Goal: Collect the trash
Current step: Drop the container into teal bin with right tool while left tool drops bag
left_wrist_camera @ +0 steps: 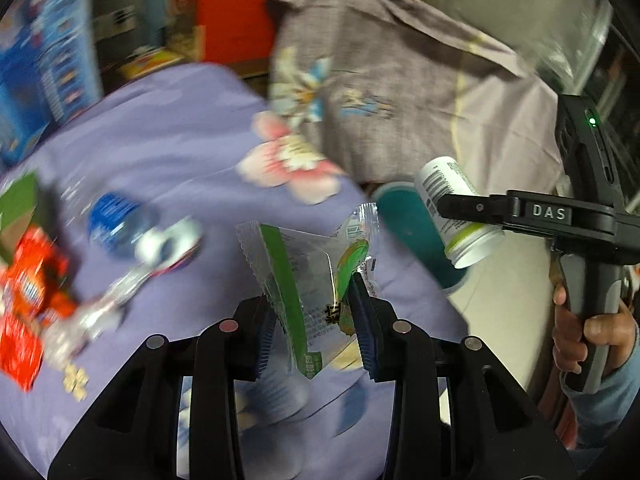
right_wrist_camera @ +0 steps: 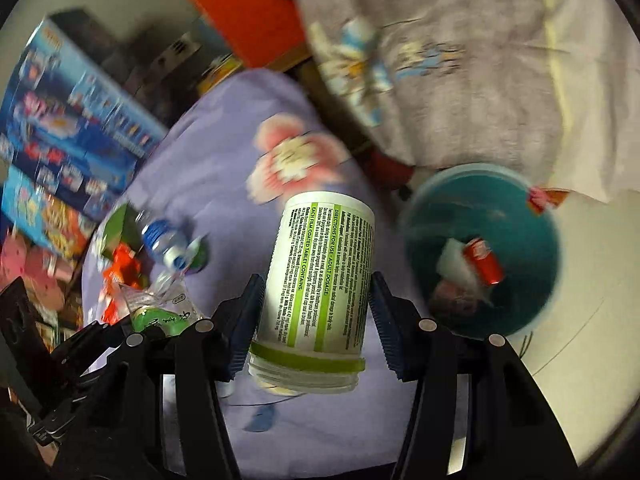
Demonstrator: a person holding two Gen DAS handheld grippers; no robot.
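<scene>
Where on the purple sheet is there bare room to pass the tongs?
Bare purple sheet lies around the pink flower print, between the blue boxes and grey floral cloth. Crowded at left: water bottle and red wrappers.

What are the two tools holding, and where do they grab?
The left tool pinches a clear snack wrapper near its lower edge. The right tool squeezes a white bottle around its middle.

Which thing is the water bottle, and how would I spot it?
Look at the purple flowered cloth and find the trash pile at its left side. The water bottle lies there beside red wrappers. It is the only clear thing with a blue label.
</scene>
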